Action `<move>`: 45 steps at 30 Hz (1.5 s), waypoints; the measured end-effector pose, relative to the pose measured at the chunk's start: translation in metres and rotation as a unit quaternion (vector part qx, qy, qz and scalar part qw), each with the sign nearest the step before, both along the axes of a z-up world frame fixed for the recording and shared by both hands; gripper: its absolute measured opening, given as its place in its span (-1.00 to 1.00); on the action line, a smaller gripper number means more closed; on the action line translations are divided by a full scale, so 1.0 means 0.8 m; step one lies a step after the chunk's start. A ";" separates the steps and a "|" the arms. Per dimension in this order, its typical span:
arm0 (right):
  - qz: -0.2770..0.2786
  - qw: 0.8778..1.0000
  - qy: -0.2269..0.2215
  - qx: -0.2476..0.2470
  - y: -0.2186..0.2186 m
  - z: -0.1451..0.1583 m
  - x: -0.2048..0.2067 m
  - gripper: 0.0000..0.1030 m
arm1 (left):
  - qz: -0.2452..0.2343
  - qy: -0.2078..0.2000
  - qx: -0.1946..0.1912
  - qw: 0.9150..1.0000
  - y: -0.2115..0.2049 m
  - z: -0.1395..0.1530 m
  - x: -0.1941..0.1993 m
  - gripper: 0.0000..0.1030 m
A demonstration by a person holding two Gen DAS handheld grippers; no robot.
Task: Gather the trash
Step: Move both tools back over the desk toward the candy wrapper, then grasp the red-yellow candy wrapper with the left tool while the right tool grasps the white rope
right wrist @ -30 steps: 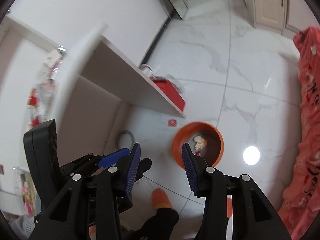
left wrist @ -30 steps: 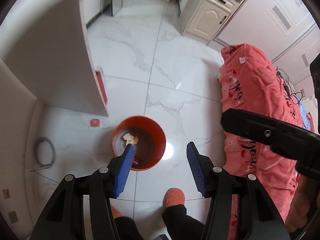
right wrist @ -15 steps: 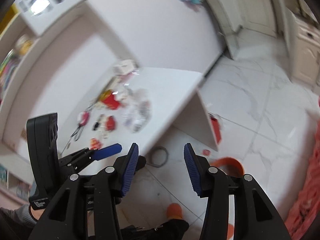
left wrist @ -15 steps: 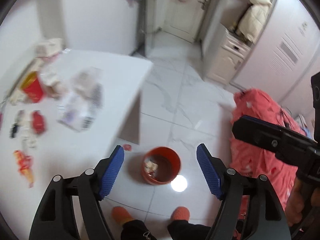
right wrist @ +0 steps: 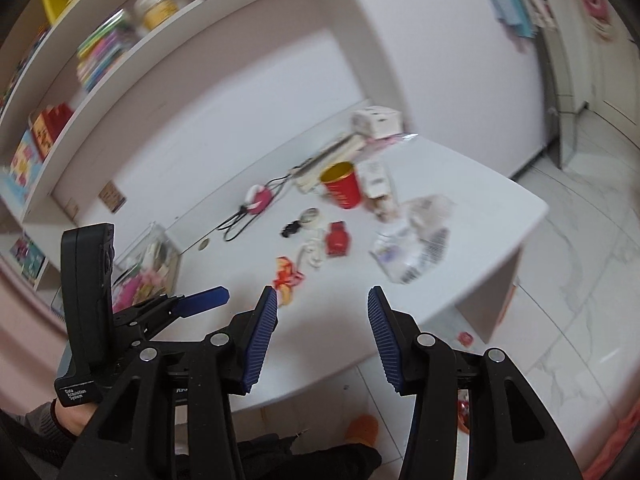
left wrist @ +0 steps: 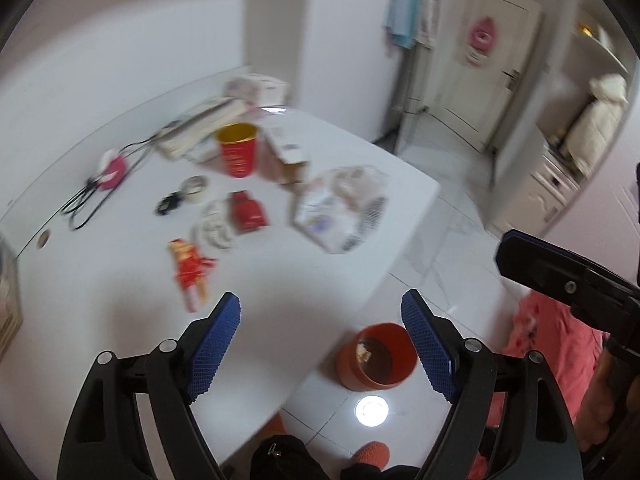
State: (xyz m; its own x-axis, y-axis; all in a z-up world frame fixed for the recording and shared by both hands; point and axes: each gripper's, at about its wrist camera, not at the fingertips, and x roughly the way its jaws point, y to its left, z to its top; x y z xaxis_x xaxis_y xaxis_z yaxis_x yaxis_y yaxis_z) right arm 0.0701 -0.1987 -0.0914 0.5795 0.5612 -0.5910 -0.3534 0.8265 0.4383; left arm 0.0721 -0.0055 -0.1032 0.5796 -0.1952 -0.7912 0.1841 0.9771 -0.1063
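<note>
An orange bin (left wrist: 374, 355) stands on the floor by the white desk (left wrist: 100, 272), with scraps inside. On the desk lie a red-yellow wrapper (left wrist: 191, 268) (right wrist: 287, 277), a red packet (left wrist: 247, 212) (right wrist: 338, 239), a crumpled clear plastic bag (left wrist: 340, 208) (right wrist: 412, 240) and white paper scraps (left wrist: 214, 228). My left gripper (left wrist: 320, 344) is open and empty above the desk's near edge. My right gripper (right wrist: 322, 336) is open and empty, also above the near edge. The left gripper also shows in the right wrist view (right wrist: 200, 298).
A red cup (left wrist: 237, 148) (right wrist: 342, 186), a tape roll (left wrist: 195, 186), cables with a pink item (left wrist: 112, 168), boxes and papers (left wrist: 256, 88) sit at the desk's back. Shelves (right wrist: 100, 48) hang above. A pink-covered bed (left wrist: 552, 336) stands right of the bin.
Both grippers have risen and tilted up from the bin on the floor toward the desk top. The trash on the desk has come closer in view. Both stay open and empty.
</note>
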 end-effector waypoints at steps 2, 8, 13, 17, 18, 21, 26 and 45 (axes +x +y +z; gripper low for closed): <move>0.015 1.000 0.001 -0.002 0.020 0.000 0.010 -0.06 | 0.023 0.005 -0.004 1.000 0.021 0.000 0.004 0.60; 0.051 0.999 0.012 -0.013 0.071 -0.012 0.049 -0.06 | 0.080 0.026 -0.016 0.996 0.071 -0.011 0.027 0.60; 0.061 0.998 0.021 -0.029 0.102 -0.028 0.088 -0.06 | 0.099 0.040 -0.021 0.994 0.097 -0.023 0.052 0.60; 0.062 0.997 0.028 -0.036 0.117 -0.039 0.115 -0.06 | 0.104 0.053 -0.011 0.993 0.111 -0.043 0.078 0.60; 0.061 0.997 0.031 -0.039 0.122 -0.043 0.124 -0.06 | 0.107 0.058 -0.010 0.992 0.115 -0.049 0.084 0.60; 0.060 0.997 0.040 -0.042 0.133 -0.052 0.144 -0.06 | 0.110 0.071 -0.010 0.991 0.124 -0.066 0.102 0.60; 0.066 0.995 0.056 -0.050 0.150 -0.071 0.170 -0.06 | 0.106 0.100 -0.014 0.989 0.133 -0.096 0.127 0.60; 0.047 0.992 0.092 -0.079 0.176 -0.138 0.236 -0.06 | 0.042 0.148 0.014 0.988 0.142 -0.155 0.155 -0.31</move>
State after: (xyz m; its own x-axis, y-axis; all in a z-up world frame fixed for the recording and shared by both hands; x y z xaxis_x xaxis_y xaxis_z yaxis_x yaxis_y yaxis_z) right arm 0.2588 -0.0583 -0.2017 0.4035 0.5005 -0.7660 -0.3588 0.8566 0.3708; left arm 0.1962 0.1082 -0.2273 0.3345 -0.1318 -0.9331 0.0661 0.9910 -0.1163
